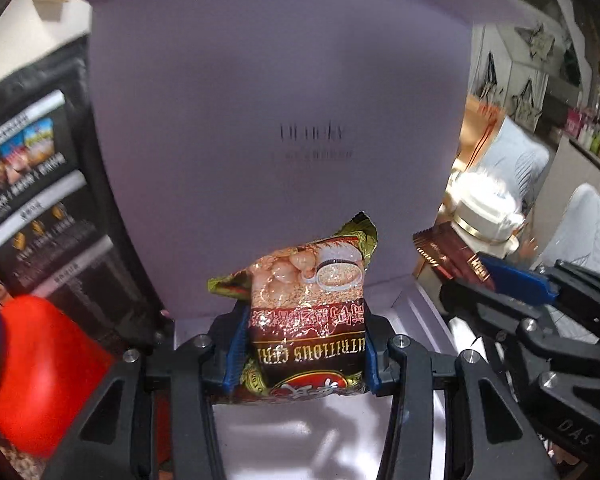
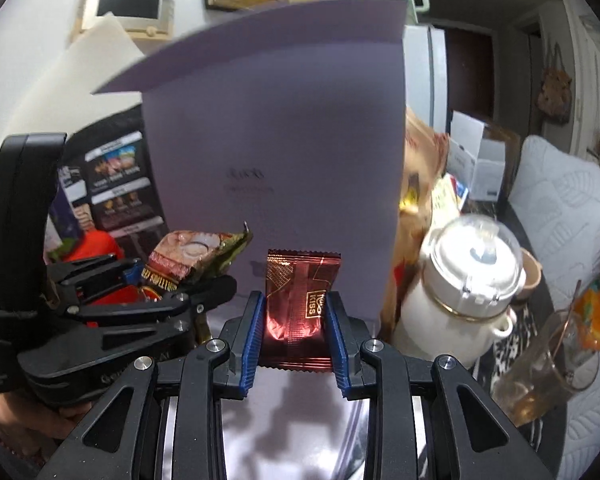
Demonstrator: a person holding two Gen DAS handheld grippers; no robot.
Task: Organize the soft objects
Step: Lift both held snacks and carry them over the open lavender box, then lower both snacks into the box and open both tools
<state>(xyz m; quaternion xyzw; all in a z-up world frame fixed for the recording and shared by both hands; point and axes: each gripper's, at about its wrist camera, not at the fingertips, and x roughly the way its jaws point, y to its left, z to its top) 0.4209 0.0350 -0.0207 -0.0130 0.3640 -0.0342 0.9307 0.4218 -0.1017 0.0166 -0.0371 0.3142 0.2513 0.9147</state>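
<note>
The left gripper (image 1: 302, 354) pinches a crinkled brown-and-gold cereal sachet (image 1: 308, 292) between its blue pads. The right gripper (image 2: 294, 326) clamps a glossy dark-red foil wafer packet (image 2: 298, 300) (the word KISS shows on it). Both hang just before a pale lilac upright box lid (image 1: 280, 120). A white lidded ceramic jar (image 2: 464, 300) stands right of the box, a black printed pouch (image 1: 36, 184) left.
</note>
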